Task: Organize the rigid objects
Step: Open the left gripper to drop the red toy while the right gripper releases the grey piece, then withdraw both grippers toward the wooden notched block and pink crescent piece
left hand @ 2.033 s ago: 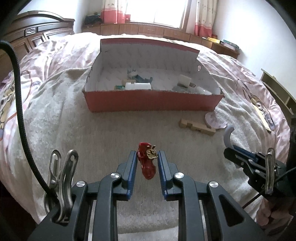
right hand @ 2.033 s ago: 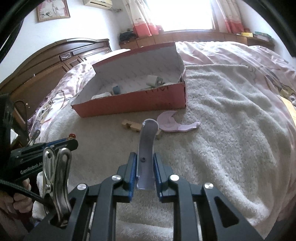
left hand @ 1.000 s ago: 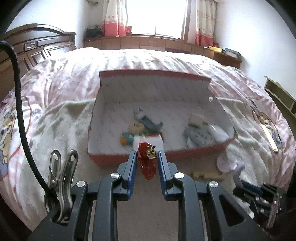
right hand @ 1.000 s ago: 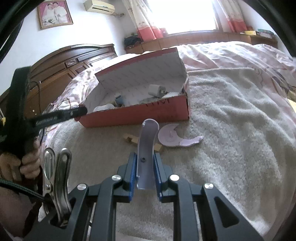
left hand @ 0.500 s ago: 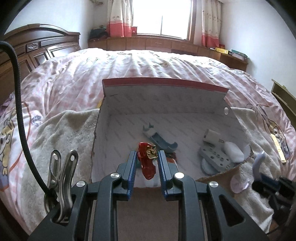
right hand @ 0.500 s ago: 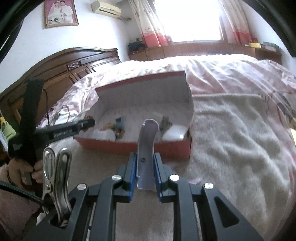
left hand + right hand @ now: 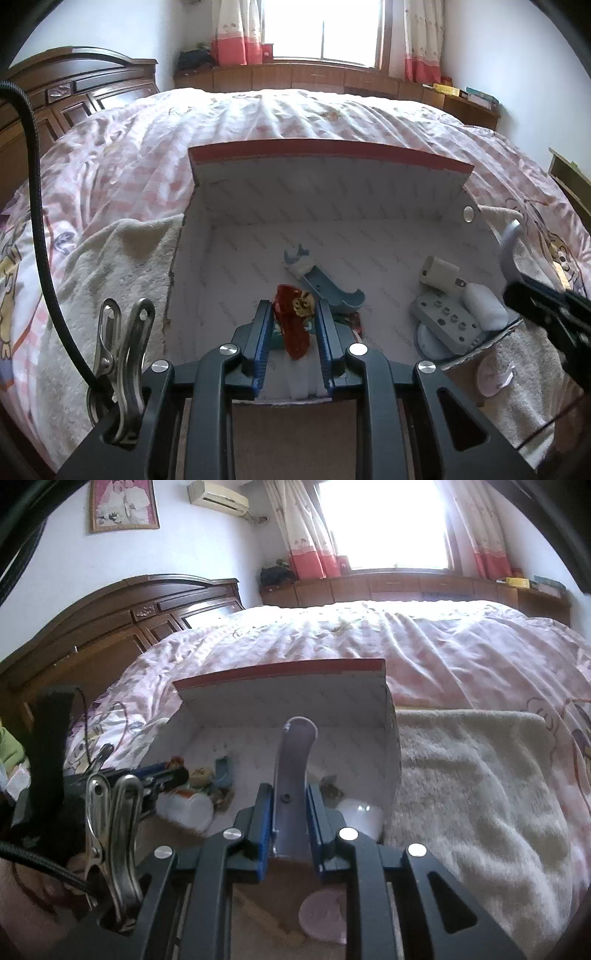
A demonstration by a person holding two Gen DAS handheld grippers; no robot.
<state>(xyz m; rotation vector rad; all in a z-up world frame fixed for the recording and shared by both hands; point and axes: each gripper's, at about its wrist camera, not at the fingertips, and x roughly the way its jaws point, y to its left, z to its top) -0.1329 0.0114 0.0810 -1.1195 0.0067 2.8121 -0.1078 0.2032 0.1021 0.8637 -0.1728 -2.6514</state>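
While my left gripper (image 7: 291, 325) clamps the red toy (image 7: 291, 325) over the box (image 7: 332, 155), my right gripper (image 7: 290, 812) pinches the lavender curved piece (image 7: 293, 775) beside it; letting go carelessly could knock the blue piece (image 7: 325, 284) just ahead.

A red toy (image 7: 291, 328) and curved lilac piece (image 7: 293, 775) hang over the open shoebox (image 7: 332, 155).

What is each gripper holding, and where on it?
Left gripper: red toy, pinched at its middle. Right gripper: curved lilac piece, gripped near its lower end.
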